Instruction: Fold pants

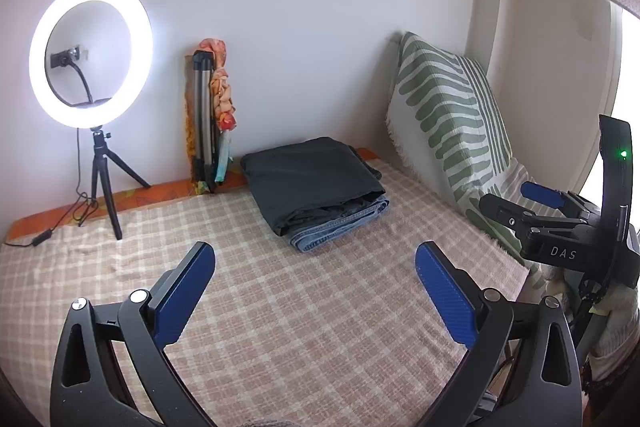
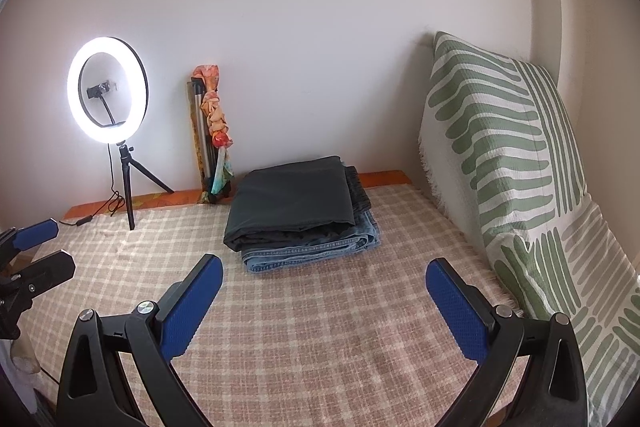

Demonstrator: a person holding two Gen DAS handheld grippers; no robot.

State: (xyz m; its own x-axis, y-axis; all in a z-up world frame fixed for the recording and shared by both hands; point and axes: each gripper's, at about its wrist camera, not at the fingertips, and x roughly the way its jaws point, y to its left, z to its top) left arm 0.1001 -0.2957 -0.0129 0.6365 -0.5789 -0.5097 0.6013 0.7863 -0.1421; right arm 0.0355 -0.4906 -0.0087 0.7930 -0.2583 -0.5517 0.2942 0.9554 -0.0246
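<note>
Pants folded, stacked atop jeans

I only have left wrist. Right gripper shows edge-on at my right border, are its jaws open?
Observer: Yes. In the right wrist view the right gripper stands wide open, nothing between its fingers, only checked blanket below.
Operator: Cushion is cut off on my side. What's under it?
Observer: The green-striped cushion leans on the wall, and a second cushion with the same pattern lies in front of it along the blanket's right edge.
Operator: Pants stack, anything behind the dark pair?
Observer: From the right wrist, a dark fringed edge sticks out at the back right of the dark folded pants, above the folded jeans.
</note>
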